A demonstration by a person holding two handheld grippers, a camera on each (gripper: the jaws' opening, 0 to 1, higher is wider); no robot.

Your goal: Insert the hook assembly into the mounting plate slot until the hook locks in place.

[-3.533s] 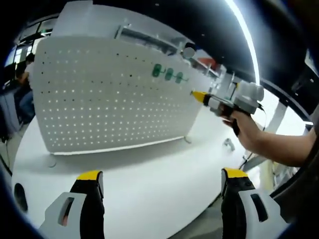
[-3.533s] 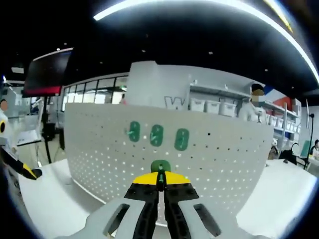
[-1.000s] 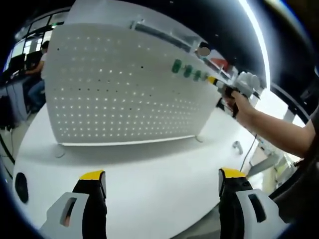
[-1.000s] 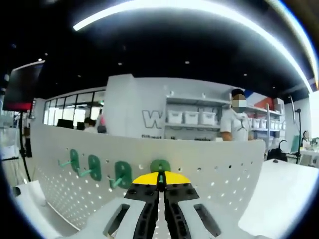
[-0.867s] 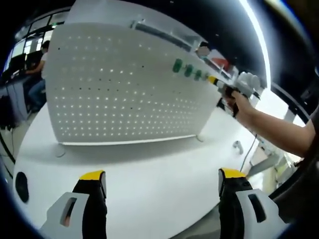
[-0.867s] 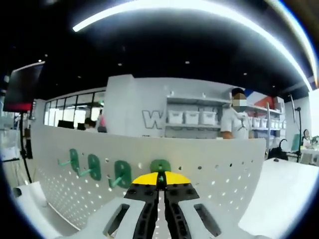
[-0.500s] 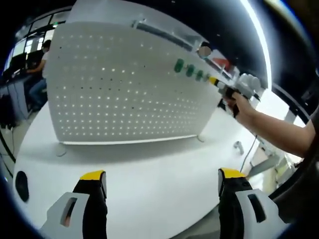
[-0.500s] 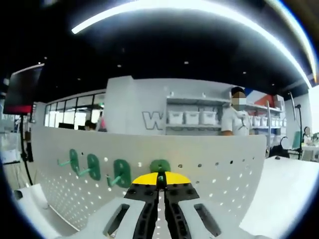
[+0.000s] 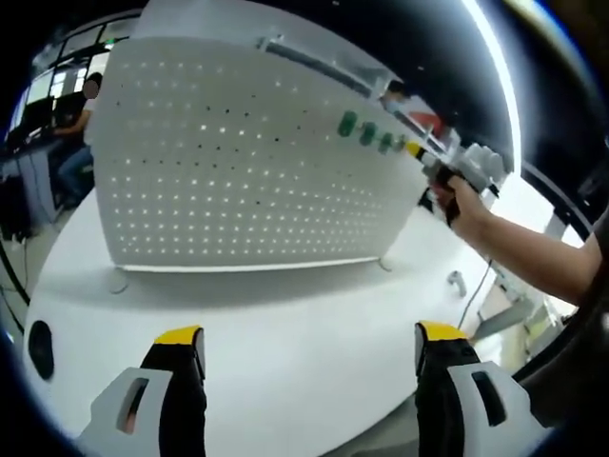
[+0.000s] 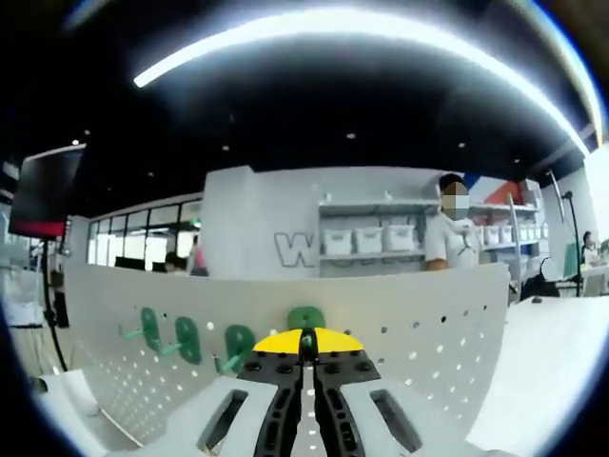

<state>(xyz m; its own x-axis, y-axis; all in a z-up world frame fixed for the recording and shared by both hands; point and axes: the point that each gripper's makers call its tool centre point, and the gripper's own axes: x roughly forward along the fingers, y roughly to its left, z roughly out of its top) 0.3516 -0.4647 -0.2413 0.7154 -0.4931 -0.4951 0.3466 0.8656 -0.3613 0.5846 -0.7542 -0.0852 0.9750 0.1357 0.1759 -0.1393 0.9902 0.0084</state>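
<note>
A white pegboard mounting plate (image 9: 238, 171) stands upright on the white table (image 9: 285, 324). Three green hooks (image 9: 367, 133) hang in a row near its upper right. In the right gripper view the same hooks (image 10: 186, 338) stick out at the left. My right gripper (image 10: 306, 341) is shut on a fourth green hook (image 10: 305, 318), holding it against the plate's face beside the row. In the left gripper view a hand holds that gripper (image 9: 419, 152) at the plate's right end. My left gripper (image 9: 304, 357) hangs open over the table's front, well back from the plate, with nothing between its jaws.
A small metal piece (image 9: 460, 283) lies on the table at the right, and a dark round hole (image 9: 40, 348) sits near the left edge. A person (image 9: 76, 124) sits behind the plate at the left. Another person (image 10: 447, 238) stands by shelves of white bins.
The right gripper has carried the green hook from the plate's lower middle up to the end of the row of three. Over the last second it has barely shifted. The left gripper stays open.
</note>
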